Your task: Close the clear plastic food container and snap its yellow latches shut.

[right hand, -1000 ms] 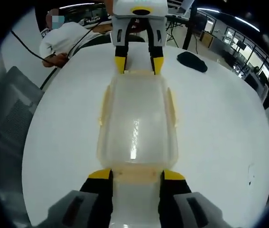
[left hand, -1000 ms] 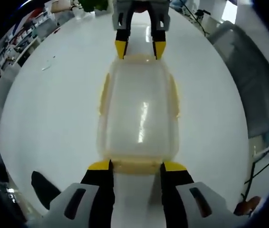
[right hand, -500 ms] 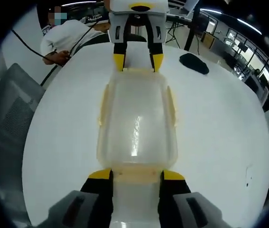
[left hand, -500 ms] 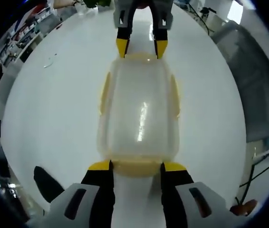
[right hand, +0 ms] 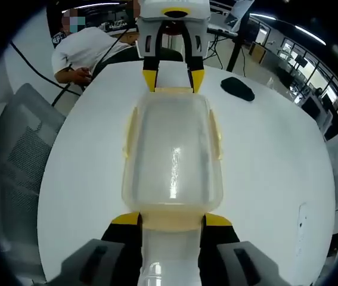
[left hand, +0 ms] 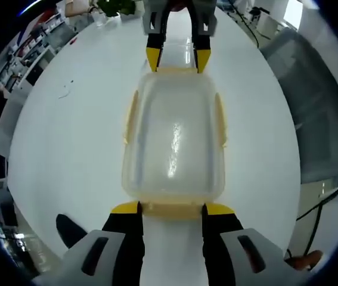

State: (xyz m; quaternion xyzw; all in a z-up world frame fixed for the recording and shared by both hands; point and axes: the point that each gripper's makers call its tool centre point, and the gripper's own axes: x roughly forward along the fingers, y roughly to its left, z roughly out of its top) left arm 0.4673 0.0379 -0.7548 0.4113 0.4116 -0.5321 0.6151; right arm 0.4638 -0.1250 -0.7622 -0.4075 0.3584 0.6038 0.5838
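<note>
The clear food container (left hand: pixel 173 143) sits on the white round table (left hand: pixel 67 149), lid on, lying lengthwise between two grippers that face each other across it.

In the left gripper view, the left gripper (left hand: pixel 171 208) has its yellow-tipped jaws set apart, one either side of the near end latch (left hand: pixel 171 210), touching or just beside it; whether they pinch it I cannot tell. At the far end the right gripper (left hand: pixel 176 59) stands the same way, jaws apart at the container's rim. Yellow side latches (left hand: pixel 130 116) show along both long edges, seemingly flared out rather than pressed flat.

In the right gripper view, the container (right hand: pixel 173 156) lies the other way round: the right gripper (right hand: pixel 171 219) brackets the near latch (right hand: pixel 171 221) with parted jaws, and the left gripper (right hand: pixel 173 80) meets the far end. A dark object (right hand: pixel 238 88) lies well apart on the table, and a person (right hand: pixel 88 50) leans at its far edge.

Holding both ends likely steadies the box so neither latch push slides it.
</note>
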